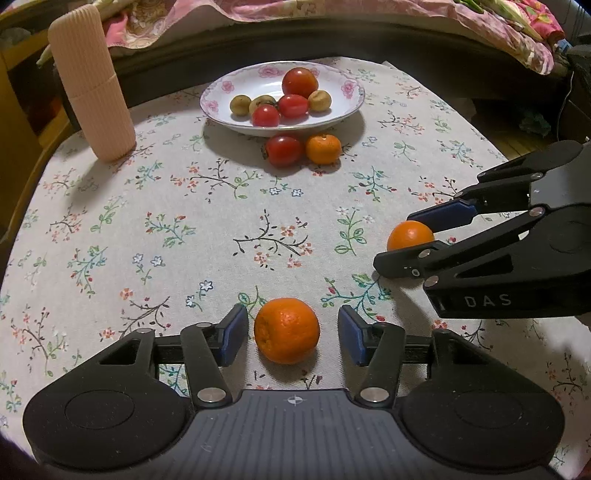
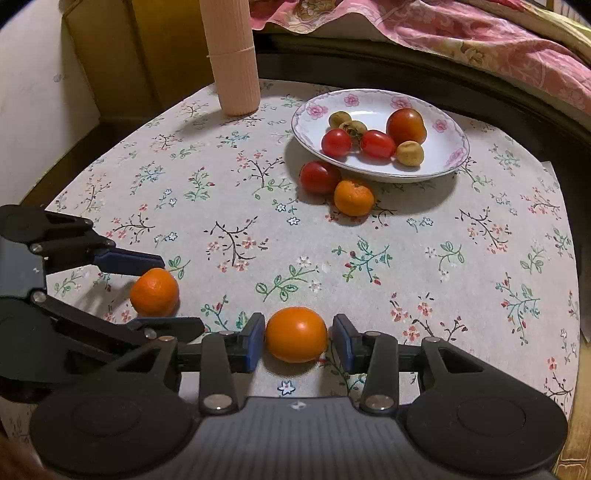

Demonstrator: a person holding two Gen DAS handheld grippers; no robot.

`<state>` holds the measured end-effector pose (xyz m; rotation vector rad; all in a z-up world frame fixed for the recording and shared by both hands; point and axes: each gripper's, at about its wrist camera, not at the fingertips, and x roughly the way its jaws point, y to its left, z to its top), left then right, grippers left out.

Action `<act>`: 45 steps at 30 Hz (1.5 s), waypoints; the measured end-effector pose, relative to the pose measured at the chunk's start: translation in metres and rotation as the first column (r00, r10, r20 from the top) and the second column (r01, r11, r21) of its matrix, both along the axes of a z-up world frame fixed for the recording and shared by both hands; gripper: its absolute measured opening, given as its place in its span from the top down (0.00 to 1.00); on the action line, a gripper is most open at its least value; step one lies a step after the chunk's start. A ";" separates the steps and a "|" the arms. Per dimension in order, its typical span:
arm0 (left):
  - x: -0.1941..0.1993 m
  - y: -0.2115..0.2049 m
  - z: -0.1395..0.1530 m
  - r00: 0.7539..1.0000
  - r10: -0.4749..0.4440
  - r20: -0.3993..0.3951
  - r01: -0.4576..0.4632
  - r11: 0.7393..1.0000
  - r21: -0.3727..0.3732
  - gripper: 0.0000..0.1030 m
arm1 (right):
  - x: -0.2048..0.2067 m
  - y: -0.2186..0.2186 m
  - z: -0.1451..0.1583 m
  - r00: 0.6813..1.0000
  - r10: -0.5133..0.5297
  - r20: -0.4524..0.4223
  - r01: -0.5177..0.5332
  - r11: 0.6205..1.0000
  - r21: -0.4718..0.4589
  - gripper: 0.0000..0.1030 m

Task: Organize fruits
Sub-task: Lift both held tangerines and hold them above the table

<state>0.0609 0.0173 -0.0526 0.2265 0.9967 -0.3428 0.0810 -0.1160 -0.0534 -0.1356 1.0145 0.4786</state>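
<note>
Nearest to us, at the near edge of the surface (image 1: 110, 236), which is covered in a floral cloth, our left gripper (image 1: 291, 330) rests low with its jaws spread on either side of a dimpled mandarin (image 1: 286, 330). There are visible gaps on both sides, so neither blue pad touches the fruit.

Just beside it, toward the right edge, our right gripper (image 2: 297, 339) does the same around a smoother orange fruit (image 2: 296, 334). Its jaws are spread; the left pad sits very close to the fruit and the right pad stands slightly apart. We cannot tell whether the left pad touches it.

Farther in, past the middle of the surface, a red tomato (image 1: 283, 150) and a small mandarin (image 1: 323, 148) lie side by side, touching each other and just in front of the plate.

Beyond them sits a white plate (image 1: 218, 98) with pink flowers on its rim. It holds a large red tomato (image 1: 300, 82), two small cherry tomatoes (image 1: 266, 115) and three yellowish-brown small fruits (image 1: 320, 100).

At the far left corner a ribbed, pale pink cylindrical container (image 1: 90, 81) stands upright. Behind the far edge, pink patterned bedding (image 2: 461, 33) hangs down.
</note>
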 end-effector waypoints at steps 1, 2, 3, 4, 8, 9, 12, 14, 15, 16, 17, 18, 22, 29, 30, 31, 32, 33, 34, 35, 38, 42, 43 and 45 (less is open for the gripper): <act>0.000 0.000 0.000 1.000 -0.001 -0.001 0.001 1.000 -0.001 0.41 | 0.000 0.000 0.000 1.000 0.001 0.000 -0.001 1.000 -0.001 0.59; 0.000 -0.001 0.000 1.000 -0.002 -0.003 0.002 1.000 -0.001 0.43 | 0.000 0.000 0.000 1.000 0.000 -0.001 0.000 1.000 -0.001 0.59; 0.000 -0.001 0.001 1.000 -0.006 -0.005 0.006 1.000 -0.002 0.45 | 0.000 0.000 0.000 1.000 0.000 -0.002 0.000 1.000 0.000 0.59; -0.001 -0.002 0.001 1.000 -0.008 -0.005 0.008 1.000 -0.002 0.46 | 0.001 0.001 0.000 1.000 0.000 -0.003 0.000 1.000 0.000 0.59; -0.003 -0.003 0.003 1.000 -0.014 -0.007 0.014 1.000 0.001 0.55 | 0.001 0.002 0.000 1.000 0.005 -0.001 -0.005 1.000 -0.007 0.59; -0.004 -0.002 0.004 1.000 -0.016 -0.007 0.016 1.000 0.004 0.57 | 0.000 0.002 0.000 1.000 0.005 -0.001 -0.005 1.000 -0.010 0.59; -0.004 -0.002 0.005 1.000 -0.019 -0.008 0.020 1.000 0.007 0.58 | 0.001 0.003 0.000 1.000 0.003 -0.004 -0.003 1.000 -0.014 0.60; -0.005 -0.003 0.005 1.000 -0.030 -0.009 0.030 1.000 0.007 0.58 | 0.001 0.003 0.000 1.000 0.004 -0.003 -0.004 1.000 -0.022 0.63; -0.005 -0.004 0.005 0.999 -0.035 -0.009 0.035 0.999 0.006 0.58 | 0.001 0.003 0.001 1.000 0.002 -0.004 -0.002 1.000 -0.020 0.65; -0.006 -0.005 0.005 0.999 -0.040 -0.008 0.040 0.999 0.008 0.58 | 0.002 0.003 0.001 1.000 0.002 -0.006 -0.002 1.000 -0.019 0.65; -0.006 -0.006 0.005 0.999 -0.045 -0.007 0.045 0.999 0.011 0.58 | 0.002 0.003 0.001 1.000 0.003 -0.006 -0.003 1.000 -0.019 0.65; -0.006 -0.007 0.005 0.999 -0.047 -0.005 0.047 0.999 0.013 0.58 | 0.001 0.003 0.001 1.000 0.005 -0.005 -0.005 1.000 -0.022 0.65; -0.004 -0.008 0.006 0.999 -0.054 -0.003 0.054 0.998 0.017 0.58 | 0.002 0.004 0.001 1.000 0.013 -0.006 -0.013 1.000 -0.018 0.65; -0.002 -0.009 0.007 0.998 -0.059 0.001 0.059 0.998 0.019 0.58 | 0.002 0.002 0.003 1.000 0.014 -0.002 -0.014 1.000 -0.014 0.65; -0.001 -0.010 0.007 0.998 -0.061 0.004 0.061 0.998 0.021 0.58 | 0.002 0.002 0.003 1.000 0.013 0.000 -0.013 1.000 -0.012 0.65; -0.001 -0.011 0.008 0.998 -0.063 0.007 0.063 0.998 0.023 0.58 | 0.002 0.002 0.004 1.000 0.011 0.001 -0.011 1.000 -0.010 0.65; 0.000 -0.011 0.008 0.998 -0.064 0.009 0.064 0.998 0.025 0.58 | 0.003 0.002 0.004 1.000 0.011 0.001 -0.011 1.000 -0.008 0.65; 0.002 -0.011 0.009 0.998 -0.064 0.012 0.064 0.998 0.025 0.58 | 0.003 0.002 0.005 1.000 0.010 0.001 -0.010 1.000 -0.008 0.65; 0.003 -0.012 0.010 0.998 -0.064 0.016 0.064 0.998 0.027 0.58 | 0.003 0.002 0.005 1.000 0.010 0.002 -0.010 1.000 -0.008 0.65; 0.004 -0.012 0.011 0.998 -0.064 0.020 0.063 0.998 0.029 0.58 | 0.003 0.002 0.004 1.000 0.009 0.001 -0.009 1.000 -0.008 0.65; 0.007 -0.013 0.012 0.998 -0.062 0.028 0.061 0.998 0.033 0.58 | 0.003 0.001 0.005 1.000 0.004 -0.001 -0.004 1.000 -0.007 0.65; 0.010 -0.014 0.013 0.998 -0.058 0.031 0.057 0.998 0.036 0.58 | 0.004 0.000 0.006 1.000 -0.002 0.000 0.002 1.000 -0.003 0.65; 0.011 -0.014 0.013 0.998 -0.058 0.032 0.057 0.998 0.037 0.58 | 0.004 0.000 0.006 1.000 -0.004 0.000 0.004 1.000 -0.002 0.65; 0.012 -0.014 0.012 0.998 -0.057 0.032 0.055 0.998 0.039 0.58 | 0.004 -0.001 0.006 1.000 -0.006 -0.002 0.006 1.000 0.001 0.65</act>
